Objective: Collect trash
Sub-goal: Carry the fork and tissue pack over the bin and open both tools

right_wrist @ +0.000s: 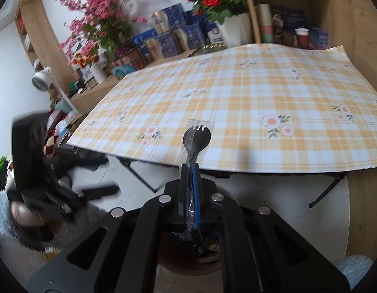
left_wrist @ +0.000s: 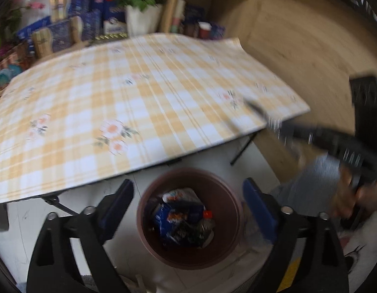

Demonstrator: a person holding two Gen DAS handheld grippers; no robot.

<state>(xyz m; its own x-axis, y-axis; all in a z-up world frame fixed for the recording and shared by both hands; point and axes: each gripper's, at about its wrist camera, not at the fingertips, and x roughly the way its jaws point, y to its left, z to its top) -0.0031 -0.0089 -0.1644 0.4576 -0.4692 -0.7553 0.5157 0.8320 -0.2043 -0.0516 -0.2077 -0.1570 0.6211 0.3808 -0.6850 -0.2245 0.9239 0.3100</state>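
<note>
My right gripper (right_wrist: 191, 171) is shut on a black plastic spork in a clear wrapper (right_wrist: 197, 134), which sticks up past the fingertips, over the table's front edge. The brown round trash bin (right_wrist: 188, 266) shows just below that gripper, mostly hidden by it. In the left wrist view the same bin (left_wrist: 188, 258) stands on the floor under the table edge, holding a blue snack bag (left_wrist: 173, 219) and a plastic bottle with a red cap (left_wrist: 206, 222). My left gripper (left_wrist: 188, 202) is open and empty above the bin. The right gripper appears blurred at the right (left_wrist: 310, 134).
A folding table with a yellow checked floral cloth (left_wrist: 139, 92) fills the middle of both views. Behind it are wooden shelves with blue boxes (right_wrist: 168, 34), a white pot of red roses (right_wrist: 232, 26) and pink flowers (right_wrist: 98, 17). A dark chair (right_wrist: 29, 151) stands left.
</note>
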